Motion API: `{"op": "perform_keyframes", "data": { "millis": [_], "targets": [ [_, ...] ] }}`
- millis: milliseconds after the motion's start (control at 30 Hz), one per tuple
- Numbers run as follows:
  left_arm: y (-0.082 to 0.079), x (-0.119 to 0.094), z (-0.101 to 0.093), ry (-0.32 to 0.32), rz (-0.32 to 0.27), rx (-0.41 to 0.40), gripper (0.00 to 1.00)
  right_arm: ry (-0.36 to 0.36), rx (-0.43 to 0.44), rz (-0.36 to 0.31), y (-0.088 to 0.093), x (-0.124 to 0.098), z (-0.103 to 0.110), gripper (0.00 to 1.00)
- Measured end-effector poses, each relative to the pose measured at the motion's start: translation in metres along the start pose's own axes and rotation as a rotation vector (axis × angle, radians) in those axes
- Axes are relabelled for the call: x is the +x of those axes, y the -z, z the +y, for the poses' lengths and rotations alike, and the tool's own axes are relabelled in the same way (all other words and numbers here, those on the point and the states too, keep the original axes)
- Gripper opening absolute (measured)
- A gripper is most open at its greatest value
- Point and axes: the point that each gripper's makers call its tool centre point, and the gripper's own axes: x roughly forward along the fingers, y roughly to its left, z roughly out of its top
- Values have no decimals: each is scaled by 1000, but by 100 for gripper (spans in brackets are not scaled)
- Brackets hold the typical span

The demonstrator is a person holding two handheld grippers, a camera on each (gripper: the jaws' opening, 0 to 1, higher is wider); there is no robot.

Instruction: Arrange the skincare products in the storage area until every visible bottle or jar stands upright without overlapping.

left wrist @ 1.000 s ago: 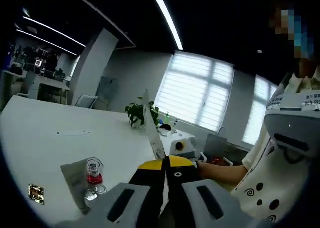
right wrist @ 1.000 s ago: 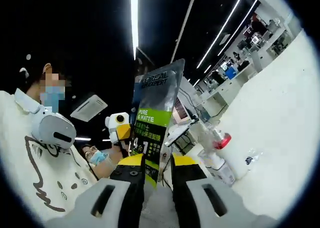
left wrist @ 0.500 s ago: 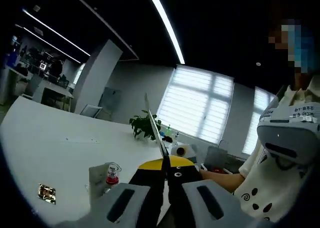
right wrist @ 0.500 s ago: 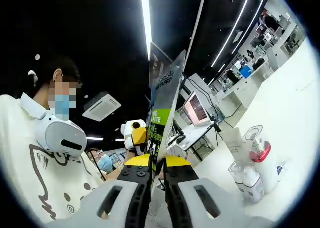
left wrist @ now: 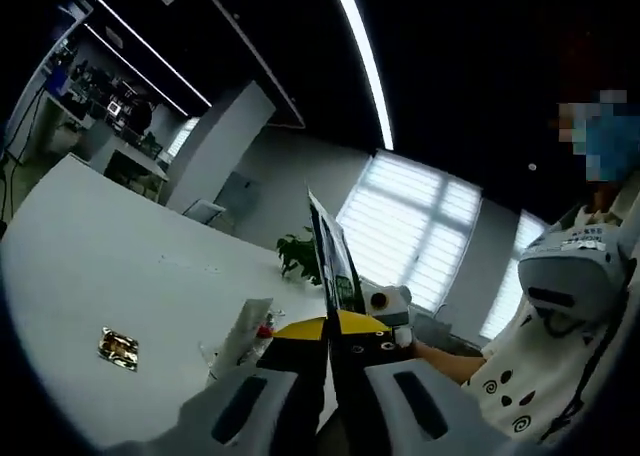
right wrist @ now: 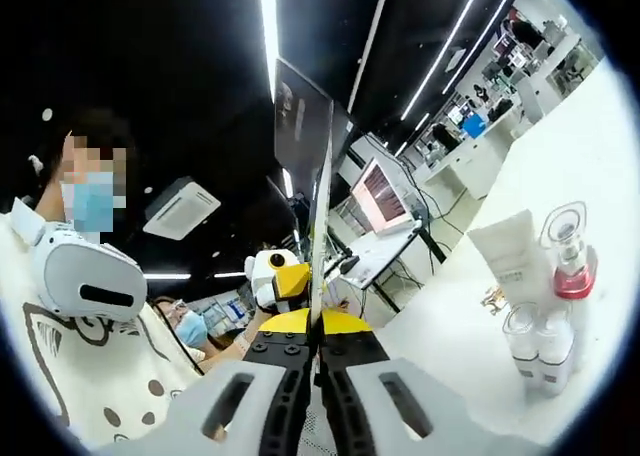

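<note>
Office ceiling lights run above a white table [right wrist: 470,316]. One flat sachet [right wrist: 318,216] is clamped edge-on by the left gripper [left wrist: 328,334] and right gripper [right wrist: 318,328], jaws closed. Bottles [right wrist: 545,316] stand upright far right; placement is judged unfinished.

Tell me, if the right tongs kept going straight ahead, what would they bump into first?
Probably nothing soon. The right tongs clamp a flat pouch edge-on and point up toward the ceiling lights; the bottles stand off to the side.
</note>
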Motion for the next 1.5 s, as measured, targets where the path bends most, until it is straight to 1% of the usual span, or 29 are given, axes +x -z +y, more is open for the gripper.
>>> {"op": "perform_keyframes", "data": {
  "millis": [33, 67, 100, 133, 200, 267, 300, 333, 500, 567, 600, 667, 700, 733, 767, 833, 900, 1000, 1067, 1133, 1167, 1200, 1233, 1300, 1333, 1367, 1400, 1433, 1500],
  "targets": [
    [1, -1, 1, 0, 0, 0, 0, 16, 8, 7, 3, 4, -1, 1],
    [3, -3, 1, 19, 1, -8, 0, 14, 6, 8, 4, 6, 0, 1],
    [8, -4, 2, 29, 16, -38, 5, 21, 17, 12, 6, 8, 0, 1],
    [8, -5, 4, 29, 7, -35, 8, 32, 19, 18, 9, 10, -1, 1],
    [10, -7, 5, 50, 5, -31, 13, 26, 23, 21, 12, 12, 1, 1],
    [8, -8, 9, 54, -17, -24, 17, 34, 25, 49, 18, 15, 1, 1],
    [9, -8, 10, 62, -15, -24, 19, 36, 23, 61, 22, 17, 1, 1],
    [9, -8, 11, 71, -13, -43, 19, 37, 27, 66, 23, 19, 1, 1],
    [13, -9, 23, 70, -7, -84, 16, 40, 62, 93, 30, 28, -6, 1],
    [11, -10, 30, 67, -22, -113, 14, 42, 64, 102, 33, 31, -7, 1],
    [11, -11, 33, 68, -25, -121, 11, 45, 78, 112, 36, 32, -8, 1],
    [12, -13, 40, 47, -32, -149, 2, 66, 89, 118, 38, 32, -11, 1],
    [13, -15, 41, 55, -33, -189, 0, 76, 91, 123, 39, 32, -12, 1],
    [14, -16, 42, 69, -37, -217, 0, 85, 97, 128, 41, 32, -14, 1],
    [15, -17, 44, 67, -43, -210, 0, 88, 99, 126, 42, 33, -15, 1],
    [18, -17, 46, 66, -46, -229, 0, 103, 112, 126, 46, 34, -18, 1],
    [20, -18, 48, 67, -41, -291, 0, 116, 128, 123, 50, 33, -22, 1],
    [23, -19, 48, 82, -42, -291, 0, 115, 142, 123, 52, 31, -24, 1],
    [25, -18, 48, 77, -33, -273, 0, 121, 142, 124, 54, 31, -26, 1],
    [29, -17, 53, 52, -13, -279, 0, 149, 139, 131, 57, 30, -32, 2],
    [33, -17, 59, 28, 1, -284, 0, 172, 132, 142, 59, 29, -37, 3],
    [35, -17, 62, 13, 9, -283, 0, 216, 103, 167, 63, 27, -45, 5],
    [37, -17, 64, 5, 14, -283, 0, 241, 85, 179, 64, 26, -50, 7],
    [45, -17, 73, -35, 36, -298, 0, 324, 45, 228, 71, 21, -65, 9],
    [48, -17, 76, -48, 47, -303, 0, 362, 13, 269, 76, 18, -74, 11],
    [52, -17, 79, -61, 58, -307, 0, 390, -7, 288, 78, 16, -80, 11],
    [54, -17, 81, -69, 65, -312, 0, 423, -34, 334, 84, 12, -87, 11],
    [60, -16, 85, -84, 81, -320, 0, 428, -37, 345, 86, 12, -89, 11],
    [68, -16, 91, -100, 92, -340, 0, 462, -36, 356, 88, 9, -98, 12]
  ]
}}
